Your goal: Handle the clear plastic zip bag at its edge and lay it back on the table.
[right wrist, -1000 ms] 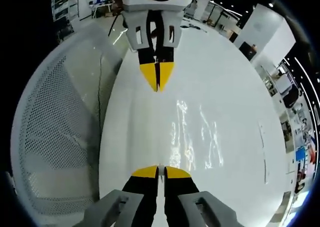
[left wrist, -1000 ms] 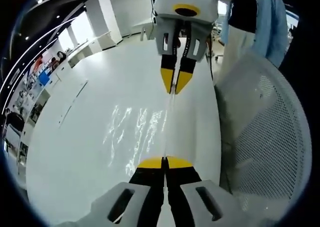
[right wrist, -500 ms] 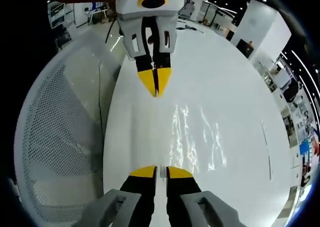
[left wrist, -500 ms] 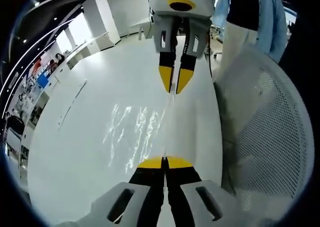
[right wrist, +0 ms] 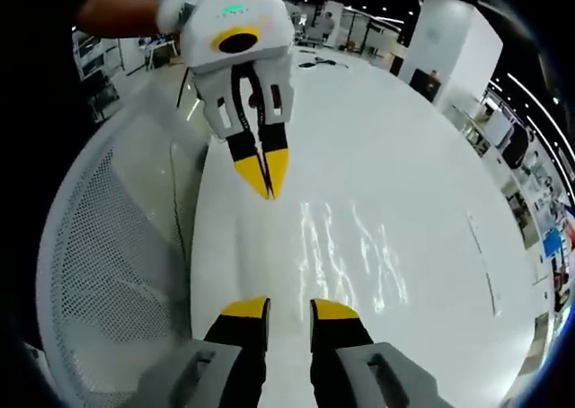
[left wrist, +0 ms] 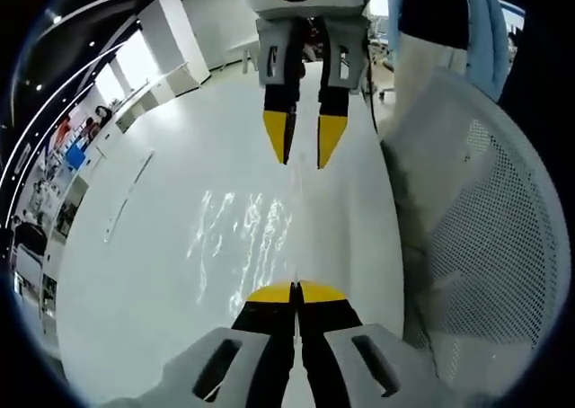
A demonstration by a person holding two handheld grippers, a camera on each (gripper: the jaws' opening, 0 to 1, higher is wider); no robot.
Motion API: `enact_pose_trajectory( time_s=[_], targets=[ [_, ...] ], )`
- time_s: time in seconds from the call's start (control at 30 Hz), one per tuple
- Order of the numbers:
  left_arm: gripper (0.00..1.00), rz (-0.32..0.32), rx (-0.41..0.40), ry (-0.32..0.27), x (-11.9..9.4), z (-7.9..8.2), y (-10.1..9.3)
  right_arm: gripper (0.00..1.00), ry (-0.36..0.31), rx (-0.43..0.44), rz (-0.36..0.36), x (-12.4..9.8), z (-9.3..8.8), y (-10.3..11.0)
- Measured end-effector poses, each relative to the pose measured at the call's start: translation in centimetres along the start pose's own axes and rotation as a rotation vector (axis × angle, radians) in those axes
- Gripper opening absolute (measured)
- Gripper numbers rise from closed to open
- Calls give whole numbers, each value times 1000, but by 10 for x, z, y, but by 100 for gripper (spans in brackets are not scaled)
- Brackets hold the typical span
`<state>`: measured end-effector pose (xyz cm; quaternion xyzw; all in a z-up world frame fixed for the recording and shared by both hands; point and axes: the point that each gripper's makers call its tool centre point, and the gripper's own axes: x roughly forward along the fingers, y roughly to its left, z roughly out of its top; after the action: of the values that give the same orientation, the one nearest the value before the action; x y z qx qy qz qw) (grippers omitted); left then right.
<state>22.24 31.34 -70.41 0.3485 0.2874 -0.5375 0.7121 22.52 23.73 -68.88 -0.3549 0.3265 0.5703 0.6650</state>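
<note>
The clear plastic zip bag (left wrist: 241, 243) lies flat on the white table (left wrist: 126, 273), showing mostly as bright glints. My left gripper (left wrist: 295, 292) is shut on the bag's near edge, yellow tips pressed together. Across the bag, my right gripper (left wrist: 303, 159) hangs over the far edge with its jaws apart and nothing between them. In the right gripper view, the right gripper (right wrist: 289, 308) stands open at the bottom. The bag (right wrist: 350, 262) lies ahead of it, and the left gripper (right wrist: 268, 190) is pinched shut on the bag's edge beyond.
A white mesh chair (left wrist: 476, 246) stands close along the table's edge, seen too as the chair (right wrist: 99, 264) beside the right gripper. A person in light blue clothing (left wrist: 492, 39) stands behind it. A thin dark mark (left wrist: 126, 197) lies on the table's far side.
My right gripper's jaws have opened and let go of the bag's edge, and it has drawn back a little. My left gripper stays shut on its edge.
</note>
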Motion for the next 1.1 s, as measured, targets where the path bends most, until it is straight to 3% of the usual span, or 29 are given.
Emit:
enact_pose_trajectory(
  time_s=[0.37,0.83,1.1],
  targets=[
    [0,0,49,-12,5,4,-2,13,-25,39,-6,13,13,-10],
    [0,13,47,-55,6,12,-1,9,14,71,49,34,6,-1],
    [0,1,41,-67,6,11,-3,1,30,57,61,35,4,4]
  ],
)
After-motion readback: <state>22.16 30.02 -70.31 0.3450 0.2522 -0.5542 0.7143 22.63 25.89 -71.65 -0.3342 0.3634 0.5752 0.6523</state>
